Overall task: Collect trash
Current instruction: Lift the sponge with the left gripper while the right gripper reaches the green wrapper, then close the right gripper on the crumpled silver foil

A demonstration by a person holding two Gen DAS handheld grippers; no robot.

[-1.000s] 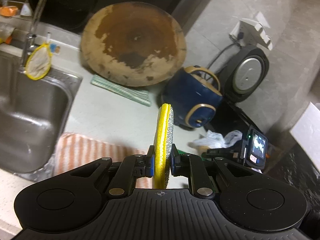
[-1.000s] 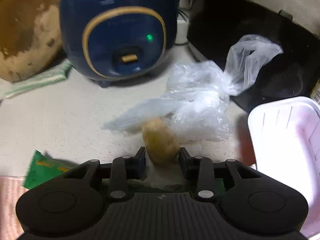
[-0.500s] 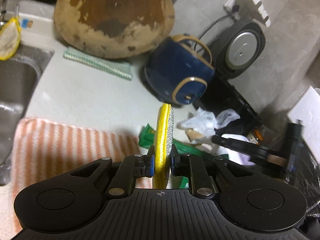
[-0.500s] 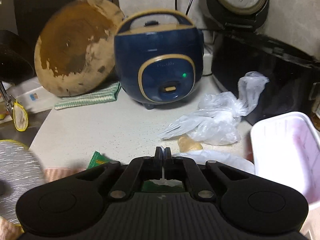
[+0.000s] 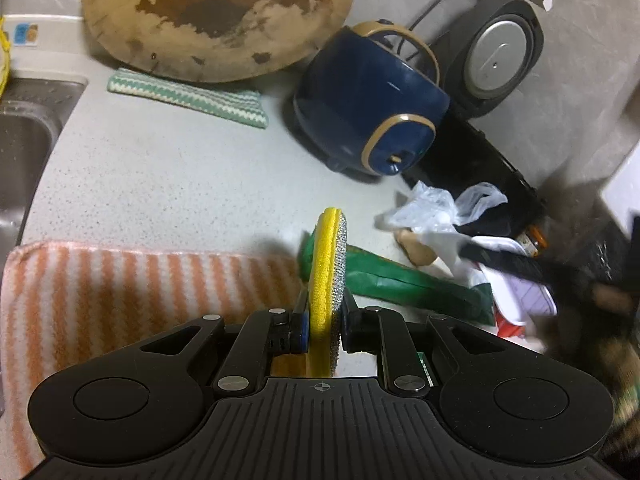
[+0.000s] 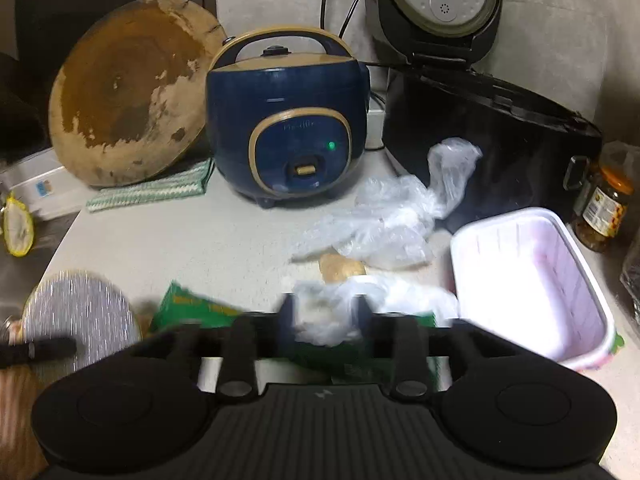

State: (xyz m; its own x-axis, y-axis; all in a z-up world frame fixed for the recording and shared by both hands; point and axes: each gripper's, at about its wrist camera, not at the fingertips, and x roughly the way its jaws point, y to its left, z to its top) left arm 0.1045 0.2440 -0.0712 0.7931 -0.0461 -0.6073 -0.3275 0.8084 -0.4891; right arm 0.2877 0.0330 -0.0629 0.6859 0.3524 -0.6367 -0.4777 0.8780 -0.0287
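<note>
Trash, a crumpled clear bag (image 6: 324, 316), sits right between the opening jaws of the right gripper (image 6: 325, 312) near the surface's (image 6: 180, 248) front edge, while the left gripper (image 5: 323, 330) squeezes a yellow scrubber (image 5: 326, 268).

Both wrist cameras look forward and down along their fingers, close over the tabletop (image 5: 168, 168). Both views share the blue cooker (image 5: 368, 108) (image 6: 286, 128) and the round board (image 5: 216, 12) (image 6: 128, 92).
</note>
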